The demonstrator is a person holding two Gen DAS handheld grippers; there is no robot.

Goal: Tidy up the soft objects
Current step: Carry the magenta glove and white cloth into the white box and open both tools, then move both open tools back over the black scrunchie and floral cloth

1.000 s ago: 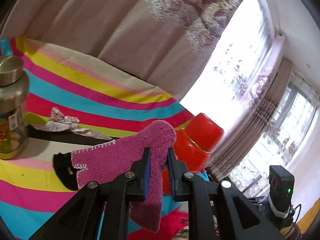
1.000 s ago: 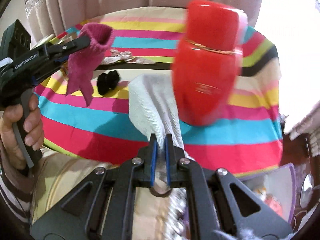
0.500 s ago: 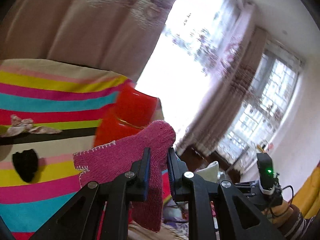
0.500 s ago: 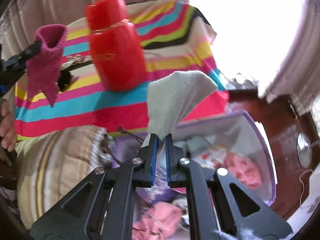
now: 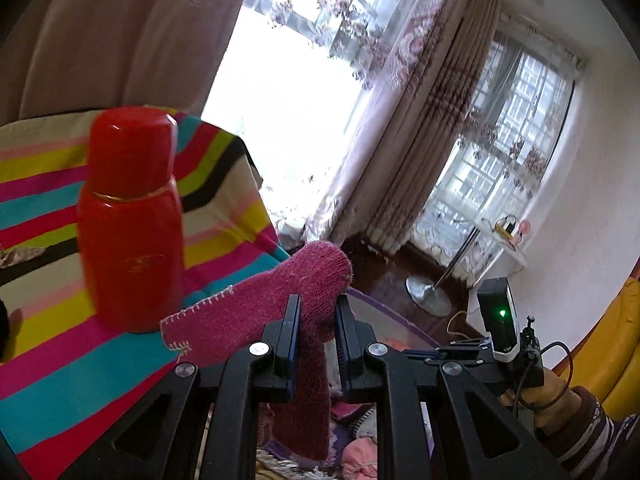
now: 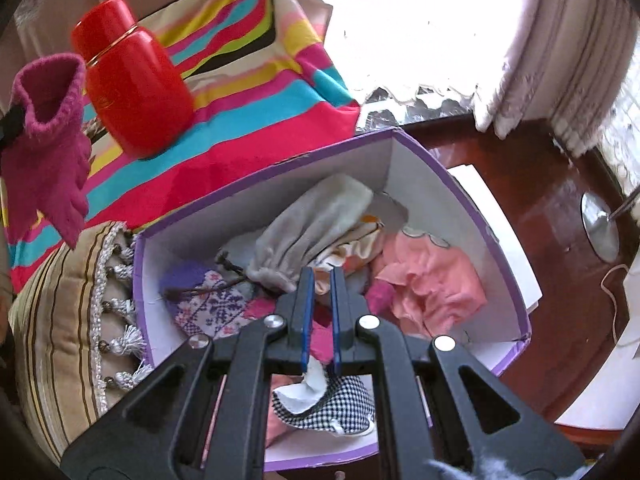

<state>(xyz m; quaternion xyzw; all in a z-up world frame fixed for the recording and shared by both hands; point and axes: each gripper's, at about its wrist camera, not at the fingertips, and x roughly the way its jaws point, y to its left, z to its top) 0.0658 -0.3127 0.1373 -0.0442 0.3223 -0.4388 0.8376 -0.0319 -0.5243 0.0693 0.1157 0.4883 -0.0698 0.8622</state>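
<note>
The right gripper [image 6: 319, 280] hangs over the purple box [image 6: 424, 152], its two fingers a little apart with nothing between them. Below it the box holds a pile of soft things: one grey pouch [image 6: 312, 228] at 12 o'clock from the fingertips, one pink cloth [image 6: 432, 280] at 3 o'clock, one purple patterned cloth [image 6: 208, 300] at 9 o'clock and one black-and-white checked piece [image 6: 336, 404], partly hidden under the gripper. An exact count of the pile is hard to make.

The left gripper [image 5: 316, 312] is pinching the pink knitted sock [image 5: 256, 316], which hangs in the air beside the box; its lower end is cut off behind the fingers. At 10 o'clock from this sock stands one red bottle [image 5: 130, 224] on the striped tabletop [image 5: 40, 380]. Farther, at 2 o'clock, are curtains [image 5: 420, 140] and one floor lamp [image 5: 428, 300].
</note>
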